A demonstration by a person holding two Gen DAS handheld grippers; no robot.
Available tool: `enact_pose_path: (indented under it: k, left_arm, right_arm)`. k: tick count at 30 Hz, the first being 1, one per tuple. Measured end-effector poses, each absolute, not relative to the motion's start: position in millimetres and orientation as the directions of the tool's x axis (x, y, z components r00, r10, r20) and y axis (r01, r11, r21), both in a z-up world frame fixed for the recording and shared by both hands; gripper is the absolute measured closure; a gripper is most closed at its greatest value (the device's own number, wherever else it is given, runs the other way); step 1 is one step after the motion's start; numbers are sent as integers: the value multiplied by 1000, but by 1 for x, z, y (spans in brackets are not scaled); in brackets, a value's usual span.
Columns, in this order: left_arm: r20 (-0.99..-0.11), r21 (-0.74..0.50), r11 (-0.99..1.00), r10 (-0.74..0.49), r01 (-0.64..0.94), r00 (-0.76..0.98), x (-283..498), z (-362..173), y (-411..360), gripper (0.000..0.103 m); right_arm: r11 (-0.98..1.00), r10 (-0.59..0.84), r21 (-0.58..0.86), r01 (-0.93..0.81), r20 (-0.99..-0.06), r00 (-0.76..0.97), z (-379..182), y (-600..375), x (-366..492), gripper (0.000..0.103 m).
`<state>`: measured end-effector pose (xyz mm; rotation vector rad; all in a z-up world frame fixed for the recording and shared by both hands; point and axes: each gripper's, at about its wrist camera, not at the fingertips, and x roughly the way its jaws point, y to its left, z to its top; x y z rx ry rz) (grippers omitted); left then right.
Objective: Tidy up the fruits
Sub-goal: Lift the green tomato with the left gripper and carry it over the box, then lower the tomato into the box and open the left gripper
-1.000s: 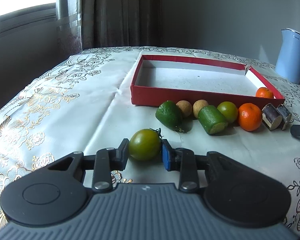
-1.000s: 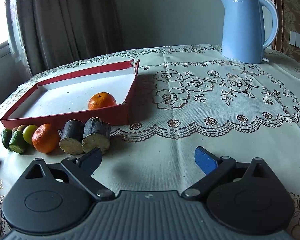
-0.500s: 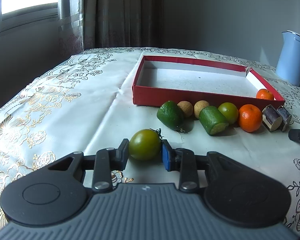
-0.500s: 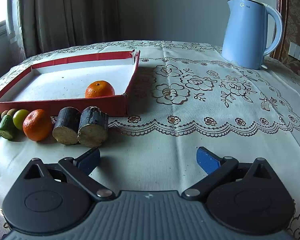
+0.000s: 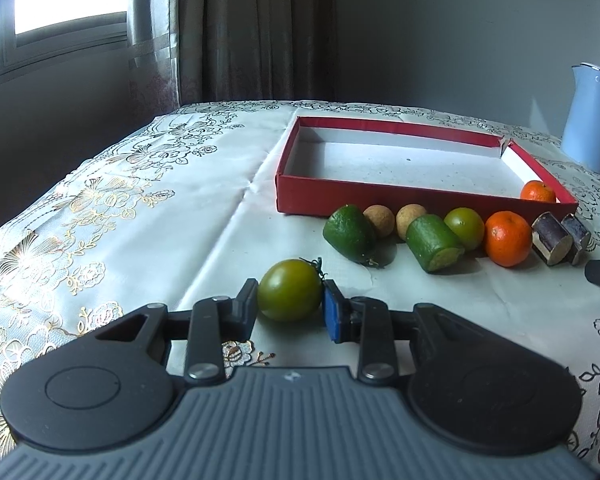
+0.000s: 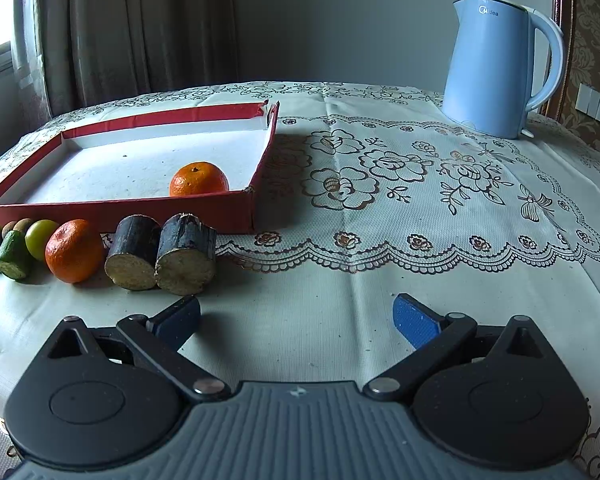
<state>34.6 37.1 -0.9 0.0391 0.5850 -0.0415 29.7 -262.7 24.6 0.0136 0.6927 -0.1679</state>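
**Green tomato clamped, red tray waiting**

The table, under a pale embroidered cloth, carries everything. Toward its far right corner stands a blue kettle, out of the way. The red tray lies across the middle, its white floor bare except for one small orange in the near right corner. Along the tray's near wall runs a row of loose pieces: two dark sugarcane sections, a second orange, a lime, two cut green pieces and two small brown fruits.

Nearer the table's front edge, apart from that row, the green tomato sits clenched between both pads of the left gripper. Whether it is off the cloth I cannot tell. The right gripper hangs with fingers spread wide and nothing between them, just short of the sugarcane.

The step in hand looks like carrying the tomato to the tray. Done well, that means light pressure, since the skin is smooth and round and could squirt sideways; lift clear above the row and the tray's near wall, then set it down on the open floor toward the left, away from the orange, before letting go.
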Motion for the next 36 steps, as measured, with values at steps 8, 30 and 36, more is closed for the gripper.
enact_pose_path:
  k: [8,30,36]
  left_arm:
    - [-536,29,997,-50,77,843,35,18,31,73]
    - [-437,133,990,10,54,899,127,58,-43,16]
    - [-430,115,990,-23,80,903,85,57,-21,4]
  right_arm:
    - [986,-151,-41,162,-636,757,25,-264,30,0]
    - [981,-74,99,165,-596,799,27,-281,24,0]
    - [979,-66,117,165,-590,805,27,-283,23,0]
